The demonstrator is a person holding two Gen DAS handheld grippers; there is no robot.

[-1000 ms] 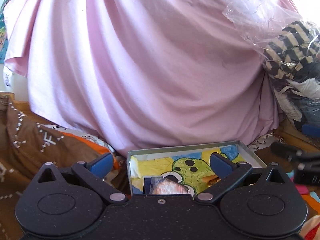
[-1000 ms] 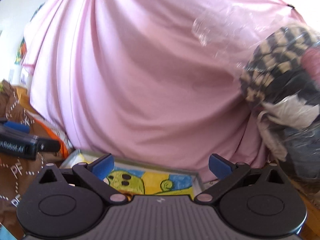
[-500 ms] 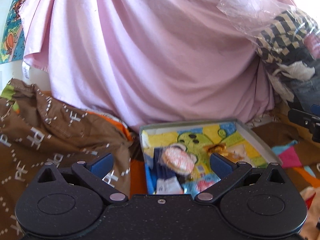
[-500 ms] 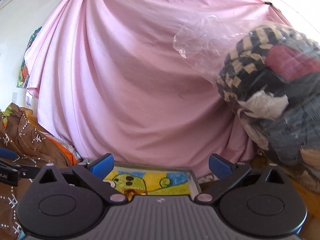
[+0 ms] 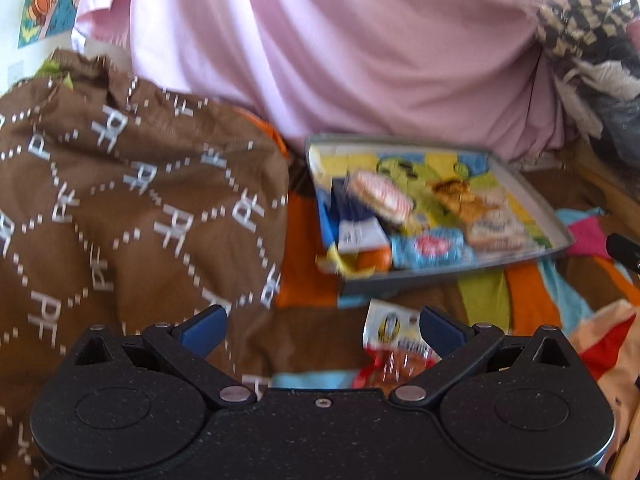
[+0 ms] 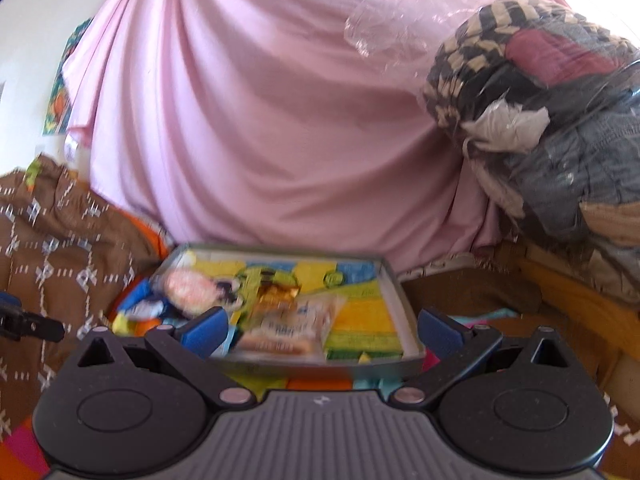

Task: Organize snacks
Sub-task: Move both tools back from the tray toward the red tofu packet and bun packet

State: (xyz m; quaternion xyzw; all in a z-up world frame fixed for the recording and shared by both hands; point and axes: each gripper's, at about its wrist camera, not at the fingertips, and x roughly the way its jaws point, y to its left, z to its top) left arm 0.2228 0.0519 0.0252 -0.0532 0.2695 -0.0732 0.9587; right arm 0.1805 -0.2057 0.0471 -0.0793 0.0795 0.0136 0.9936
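A grey metal tray point(image 5: 532, 204) with a colourful cartoon liner lies on the patterned bedding and holds several snack packets. In the left wrist view a white and red snack packet point(image 5: 394, 340) lies on the bedding just in front of the tray, near the right finger of my left gripper point(image 5: 322, 326), which is open with nothing held. In the right wrist view the same tray point(image 6: 394, 280) sits straight ahead, and my right gripper point(image 6: 322, 328) is open and empty over its near edge. A pale wrapped snack point(image 6: 294, 328) lies in the tray's front.
A brown patterned cloth point(image 5: 120, 208) is bunched at the left. A pink sheet point(image 5: 360, 52) hangs behind the tray. A clear bag of folded clothes point(image 6: 540, 112) is piled at the right. Striped bright bedding point(image 5: 520, 296) lies beneath everything.
Both grippers have pulled back and tilted down, so the tray now shows in full. The white and red packet in front of the tray has come into the left wrist view.
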